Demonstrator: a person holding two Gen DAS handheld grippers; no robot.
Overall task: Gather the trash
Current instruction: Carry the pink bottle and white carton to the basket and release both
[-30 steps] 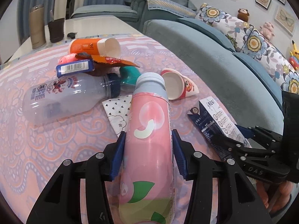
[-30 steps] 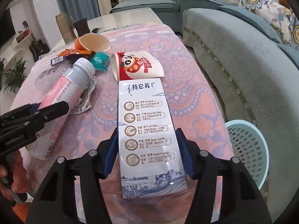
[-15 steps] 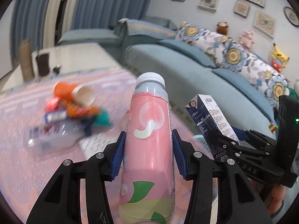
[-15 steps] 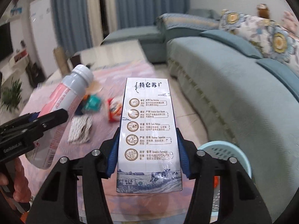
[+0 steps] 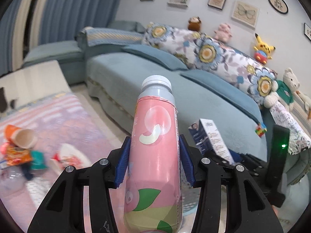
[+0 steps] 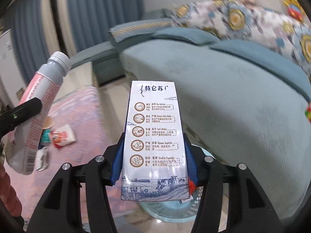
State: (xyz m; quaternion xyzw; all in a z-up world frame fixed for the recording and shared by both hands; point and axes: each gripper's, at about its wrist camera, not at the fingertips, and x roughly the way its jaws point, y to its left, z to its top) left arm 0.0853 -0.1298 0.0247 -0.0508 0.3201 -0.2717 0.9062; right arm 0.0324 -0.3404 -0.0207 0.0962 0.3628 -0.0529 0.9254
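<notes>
Left wrist view: left gripper [image 5: 154, 167] is clamping a pink bottle [image 5: 154, 155] at centre frame, while right gripper [image 6: 153, 161] is squeezing a milk carton [image 6: 153, 141] above the basket [image 6: 167, 208]; cups and wrappers [image 5: 23, 151] are lying uncollected at left on the tablecloth [image 5: 64, 120].

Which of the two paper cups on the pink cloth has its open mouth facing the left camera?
The orange cup, lying on its side farthest left above the crumpled wrapper. The red-and-white cup beside it looks flattened and blurred.
</notes>
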